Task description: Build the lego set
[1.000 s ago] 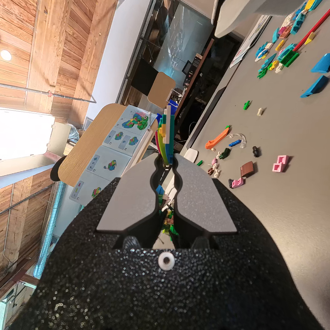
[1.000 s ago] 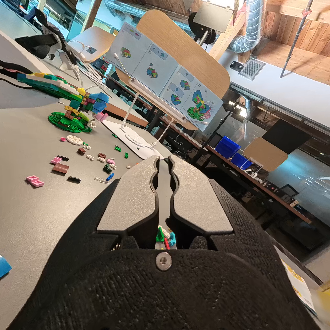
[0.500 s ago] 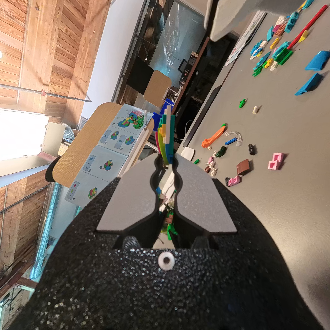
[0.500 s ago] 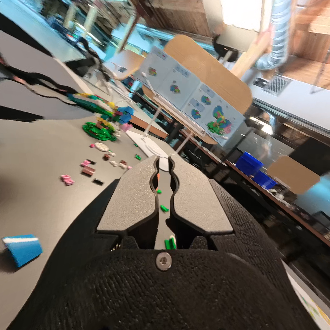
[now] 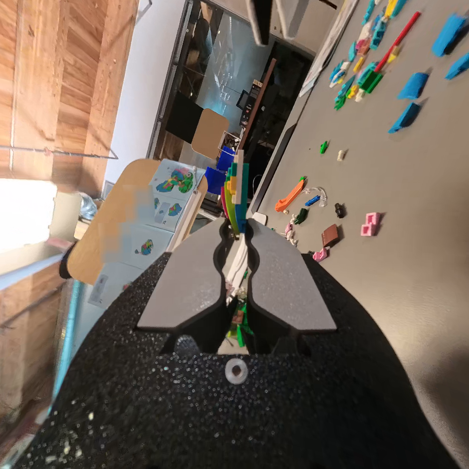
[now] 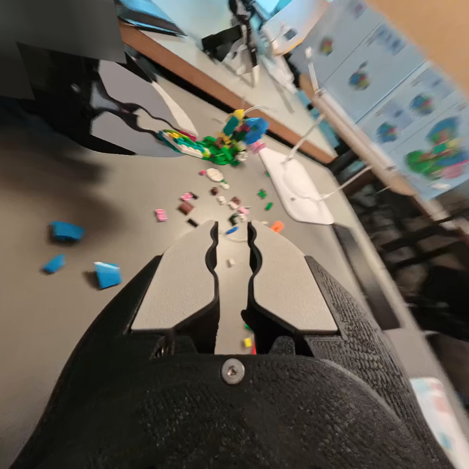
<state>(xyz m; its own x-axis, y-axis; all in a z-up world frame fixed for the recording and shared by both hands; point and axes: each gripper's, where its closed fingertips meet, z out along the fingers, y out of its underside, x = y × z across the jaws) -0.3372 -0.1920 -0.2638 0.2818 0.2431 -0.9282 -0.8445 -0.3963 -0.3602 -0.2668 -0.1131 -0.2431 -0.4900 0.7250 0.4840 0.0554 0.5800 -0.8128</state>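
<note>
My left gripper is shut on the edge of a flat multicoloured lego wing, green, blue, yellow and white, held upright above the grey table. In the right wrist view the same wing hangs beside the lego model, which has a green base and a blue flower. My right gripper is empty, its jaws a little apart, tilted down over loose pieces. Small blue, white and clear pieces lie just past its tips.
Blue curved pieces lie to the left, with pink and brown pieces ahead. An orange brick separator and a white stand base are on the right. The open instruction booklet stands above. Sorted pieces and a red rod lie far off.
My right gripper has swung down from the booklet towards the table and its jaws have parted slightly. My left gripper keeps hold of the wing and has barely moved.
</note>
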